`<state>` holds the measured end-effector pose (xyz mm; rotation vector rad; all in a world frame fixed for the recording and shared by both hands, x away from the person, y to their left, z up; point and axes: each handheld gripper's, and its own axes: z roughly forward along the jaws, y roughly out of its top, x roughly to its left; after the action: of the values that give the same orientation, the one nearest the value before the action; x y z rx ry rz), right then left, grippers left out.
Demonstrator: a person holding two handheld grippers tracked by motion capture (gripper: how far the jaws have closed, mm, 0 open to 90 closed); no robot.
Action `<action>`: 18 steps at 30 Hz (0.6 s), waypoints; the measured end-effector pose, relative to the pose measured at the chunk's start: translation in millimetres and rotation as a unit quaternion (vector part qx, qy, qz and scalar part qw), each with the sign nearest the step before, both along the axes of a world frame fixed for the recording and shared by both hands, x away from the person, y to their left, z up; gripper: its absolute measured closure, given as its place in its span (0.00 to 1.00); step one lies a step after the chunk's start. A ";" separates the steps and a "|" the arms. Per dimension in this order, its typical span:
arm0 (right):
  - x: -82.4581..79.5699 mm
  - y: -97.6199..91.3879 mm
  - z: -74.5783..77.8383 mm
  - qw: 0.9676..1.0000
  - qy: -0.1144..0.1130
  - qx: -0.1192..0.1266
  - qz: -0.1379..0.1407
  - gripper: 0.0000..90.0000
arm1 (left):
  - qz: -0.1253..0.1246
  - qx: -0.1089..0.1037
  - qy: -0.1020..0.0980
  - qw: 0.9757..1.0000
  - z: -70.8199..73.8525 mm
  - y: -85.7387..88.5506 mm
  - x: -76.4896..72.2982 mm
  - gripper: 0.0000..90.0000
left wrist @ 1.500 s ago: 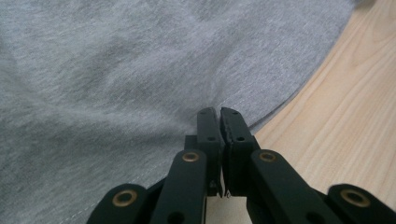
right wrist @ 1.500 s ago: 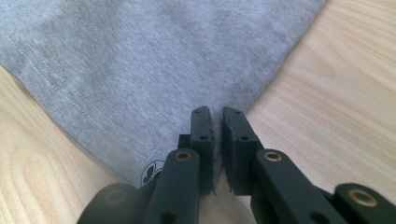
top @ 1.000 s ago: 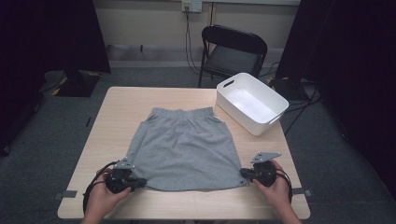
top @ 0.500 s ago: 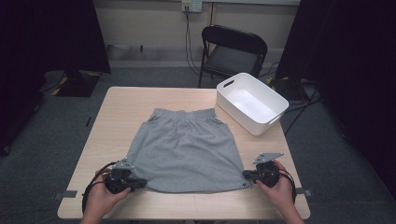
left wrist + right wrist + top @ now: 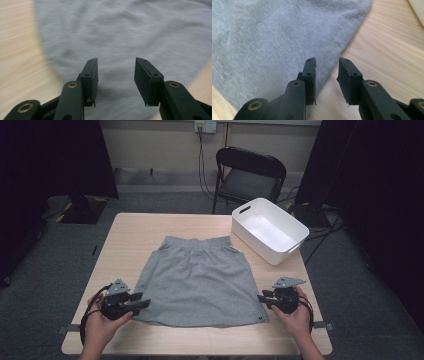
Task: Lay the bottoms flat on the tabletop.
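Two tools: left tool (image 5: 141,303) and right tool (image 5: 261,298) sit at the near corners of the grey skirt (image 5: 197,280), one each side.
Left tool: jaws have just been opening, now spread, pinching nothing, cloth beneath them.
Right tool: jaws have just been opening, parted over the skirt's edge, gripping nothing.
Skirt: flat on the tabletop (image 5: 135,232), between the tools.
Done: spreading looks complete.
Left: folding, perhaps into the white bin (image 5: 295,247) beyond the right tool.
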<state>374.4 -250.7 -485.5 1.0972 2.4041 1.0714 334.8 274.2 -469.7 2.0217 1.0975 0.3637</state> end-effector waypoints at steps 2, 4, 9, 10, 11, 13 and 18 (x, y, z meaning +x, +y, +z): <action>1.2 2.0 -1.5 1.000 -0.007 -0.003 0.000 0.77 | 0.023 0.001 -0.012 1.000 -3.5 9.2 2.7 0.56; 2.2 3.5 -2.7 1.000 -0.008 -0.004 -0.006 0.78 | 0.044 0.001 -0.006 0.999 -7.7 17.8 5.3 0.57; 8.7 5.8 -5.9 1.000 -0.015 -0.007 -0.022 0.77 | 0.085 0.012 0.011 0.996 -18.6 26.5 9.9 0.56; 10.9 5.8 -6.4 0.999 -0.016 -0.011 -0.029 0.78 | 0.085 0.007 0.015 0.996 -19.4 26.0 10.6 0.59; 12.5 6.3 -7.1 0.999 -0.011 -0.011 -0.029 0.78 | 0.086 0.008 0.016 0.996 -19.9 25.6 11.3 0.61; 15.0 7.8 -9.3 0.999 -0.012 -0.015 -0.029 0.78 | 0.081 0.014 0.025 0.996 -21.8 23.6 12.9 0.69; 18.9 12.8 -13.1 1.000 -0.006 -0.018 -0.021 0.89 | 0.076 0.038 0.046 0.995 -24.4 16.9 14.7 0.86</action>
<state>393.3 -238.0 -498.6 1.1224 2.3703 1.0148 349.5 291.2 -494.1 2.0441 1.3170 0.4003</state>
